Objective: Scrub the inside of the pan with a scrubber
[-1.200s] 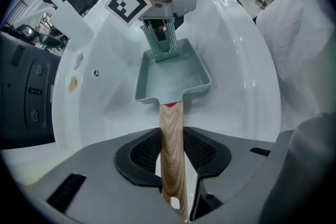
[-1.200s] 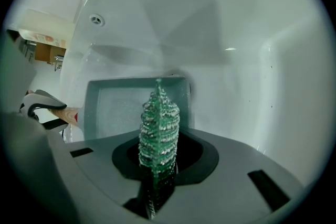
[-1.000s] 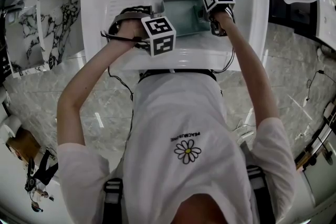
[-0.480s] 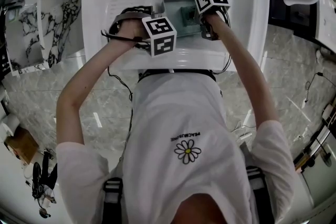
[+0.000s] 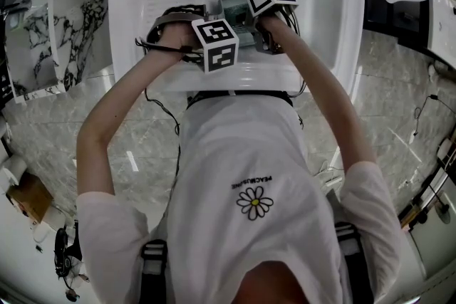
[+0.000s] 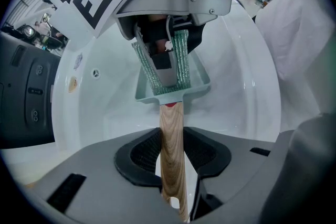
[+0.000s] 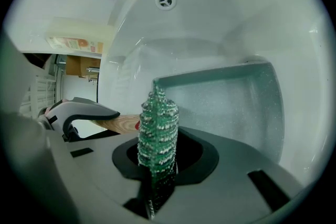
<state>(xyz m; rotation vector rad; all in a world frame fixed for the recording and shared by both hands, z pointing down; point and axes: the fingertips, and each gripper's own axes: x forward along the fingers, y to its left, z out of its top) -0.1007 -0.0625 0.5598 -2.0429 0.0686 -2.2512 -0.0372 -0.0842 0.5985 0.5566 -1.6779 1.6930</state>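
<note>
While your left gripper [image 6: 172,153] clamps its fingers [image 6: 142,155] on the wooden handle [image 6: 171,128], the teal pan [image 6: 201,80] sits inside the white sink [image 7: 220,18]. Your right gripper [image 7: 157,168] pinches the green scrubber [image 7: 157,128] over the pan's inside, near the handle end; whether it touches the pan is not clear.

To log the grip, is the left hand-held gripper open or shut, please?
Shut: the left hand-held gripper's pads press the pan handle from both sides.
</note>
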